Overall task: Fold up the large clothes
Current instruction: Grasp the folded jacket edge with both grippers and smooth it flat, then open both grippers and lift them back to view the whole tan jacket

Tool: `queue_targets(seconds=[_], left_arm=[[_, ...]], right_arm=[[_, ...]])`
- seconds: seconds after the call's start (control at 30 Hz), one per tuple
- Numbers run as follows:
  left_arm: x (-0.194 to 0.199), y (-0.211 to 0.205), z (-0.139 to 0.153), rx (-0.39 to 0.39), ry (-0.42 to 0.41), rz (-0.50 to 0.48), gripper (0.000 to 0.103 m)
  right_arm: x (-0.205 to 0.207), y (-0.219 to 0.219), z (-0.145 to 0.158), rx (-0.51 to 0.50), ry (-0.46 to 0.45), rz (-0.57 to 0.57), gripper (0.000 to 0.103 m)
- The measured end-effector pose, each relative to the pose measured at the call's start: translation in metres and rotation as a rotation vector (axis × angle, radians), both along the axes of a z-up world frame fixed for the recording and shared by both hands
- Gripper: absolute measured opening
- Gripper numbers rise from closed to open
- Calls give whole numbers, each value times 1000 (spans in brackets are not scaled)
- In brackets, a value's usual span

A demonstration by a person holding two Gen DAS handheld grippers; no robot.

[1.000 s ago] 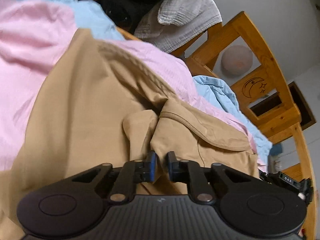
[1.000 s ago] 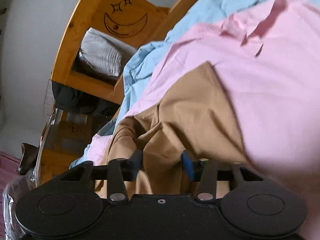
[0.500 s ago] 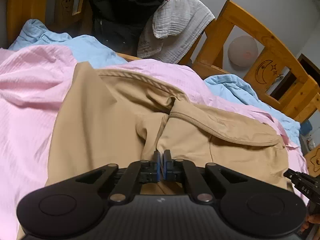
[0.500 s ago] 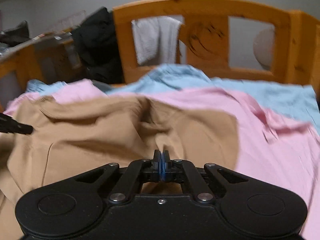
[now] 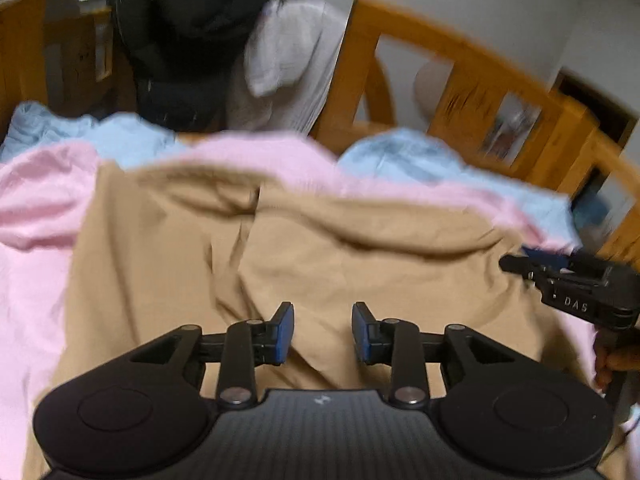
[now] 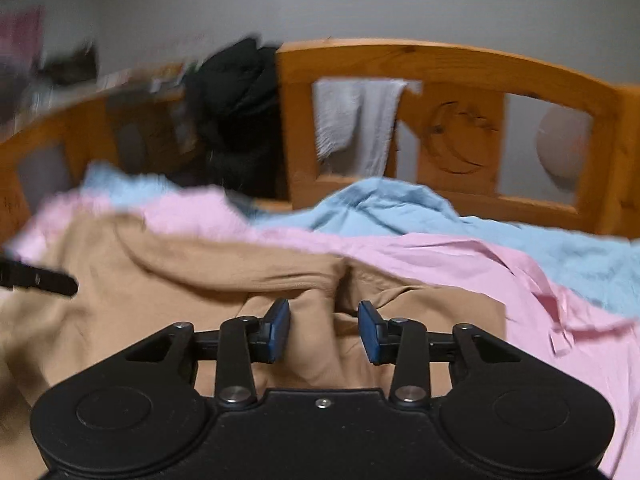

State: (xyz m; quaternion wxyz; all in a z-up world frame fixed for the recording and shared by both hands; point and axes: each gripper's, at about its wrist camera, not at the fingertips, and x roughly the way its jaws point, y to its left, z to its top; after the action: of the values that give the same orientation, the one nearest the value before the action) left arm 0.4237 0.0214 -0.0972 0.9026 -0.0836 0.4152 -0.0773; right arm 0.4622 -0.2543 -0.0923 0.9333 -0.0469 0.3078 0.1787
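Note:
A tan garment (image 5: 360, 248) lies rumpled on top of a pink shirt (image 5: 36, 208) on the bed; it also shows in the right wrist view (image 6: 200, 280). My left gripper (image 5: 322, 332) is open just above the tan cloth and holds nothing. My right gripper (image 6: 324, 332) is open over a fold of the tan garment, empty. The right gripper also shows at the right edge of the left wrist view (image 5: 568, 284). The left gripper's tip shows at the left edge of the right wrist view (image 6: 36, 280).
A light blue garment (image 6: 440, 216) lies under the pink shirt (image 6: 440, 256). An orange wooden bed rail (image 6: 460, 60) with a moon carving runs along the back. A black jacket (image 5: 192, 40) and a white towel (image 5: 288, 64) hang over it.
Both grippers were shut on the tan garment half a second ago and have opened and let it go. The garment now lies flatter on the pink shirt.

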Motion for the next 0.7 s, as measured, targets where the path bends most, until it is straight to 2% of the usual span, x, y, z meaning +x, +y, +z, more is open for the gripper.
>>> queue_targets(seconds=[0.07,0.17,0.23,0.27,0.33,0.4,0.53,0.63,0.7], left_arm=[[11,0,-18,-10,56,22,35],[16,2,-31,-29,79,40,35],[11,4,-22,-34,75,50,38],[5,7,-16,-40,62,50,46],[-11,10,-6,-49,17,47,57],[-23,8,-3,-43,-7,16,60],[-11,-3,-23,28,77,8,60],[-7,2,-26,-16,83,42,60],[-15,7,-16,-45,70,49,64]], right_arm=[[11,12,-17,-62,42,20,42],[23,13,-34,-70,76,12,46],[19,8,-24,-27,71,-15,46],[12,5,-15,-13,51,-23,46],[-5,-2,3,11,-2,-37,46],[-18,-4,13,19,-32,-14,48],[-14,11,-9,-48,46,19,49],[-6,13,-30,-54,102,2,49],[-11,8,-20,-22,100,-14,49]])
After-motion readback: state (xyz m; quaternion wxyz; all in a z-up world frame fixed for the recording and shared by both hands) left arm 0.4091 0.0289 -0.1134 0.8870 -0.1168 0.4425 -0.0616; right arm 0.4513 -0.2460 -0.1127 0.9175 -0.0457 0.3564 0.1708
